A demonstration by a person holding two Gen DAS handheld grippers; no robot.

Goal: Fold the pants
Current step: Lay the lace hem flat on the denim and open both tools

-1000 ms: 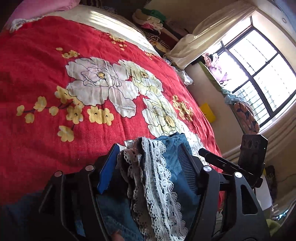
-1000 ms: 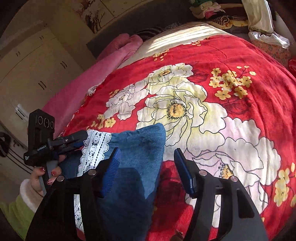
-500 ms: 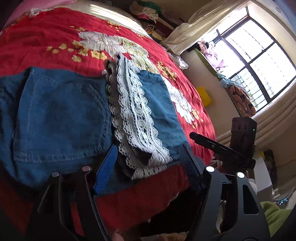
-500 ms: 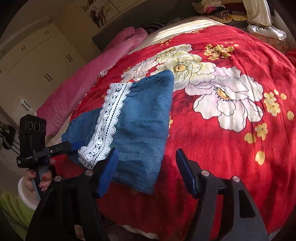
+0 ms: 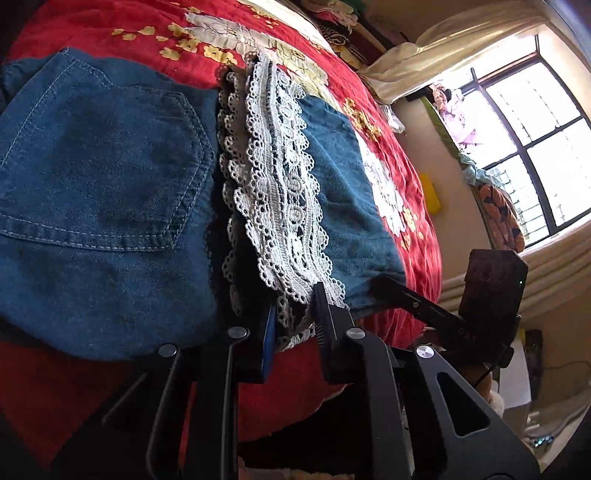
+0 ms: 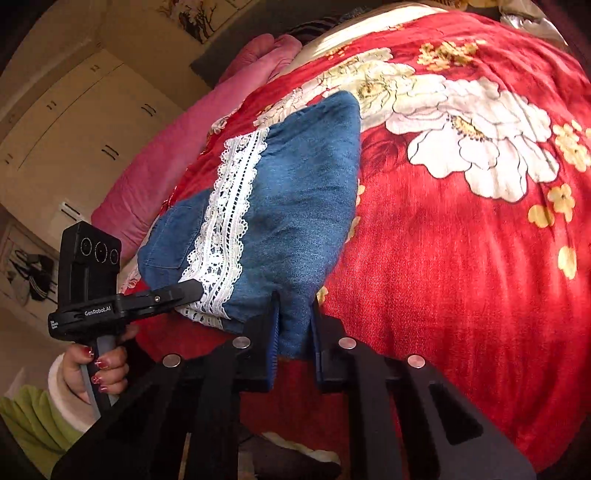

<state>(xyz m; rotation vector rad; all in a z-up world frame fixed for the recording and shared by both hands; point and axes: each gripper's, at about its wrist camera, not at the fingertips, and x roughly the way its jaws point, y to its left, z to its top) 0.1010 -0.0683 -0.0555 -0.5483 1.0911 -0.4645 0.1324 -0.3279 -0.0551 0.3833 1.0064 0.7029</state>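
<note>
Blue denim pants [image 5: 103,206] with a white lace hem [image 5: 273,192] lie folded on the red flowered bedspread [image 5: 110,22] near its front edge. My left gripper [image 5: 295,325] is shut on the lace hem at the near edge. My right gripper [image 6: 293,328] is shut on the denim fold [image 6: 295,206] to the right of the lace [image 6: 229,206]. The left gripper also shows in the right wrist view [image 6: 192,290], touching the lace. The right gripper's finger shows in the left wrist view [image 5: 391,288] at the denim's corner.
A pink quilt [image 6: 177,147] lies along the bed's far left side. Cupboards [image 6: 74,122] stand behind it. A window [image 5: 535,140] and curtain are to the right of the bed, with piled clothes [image 5: 332,18] at the bed's far end.
Both grippers were open half a second ago and have closed on the pants' near edge. Before that the pants were laid down flat and both grippers drew back to the front edge.
</note>
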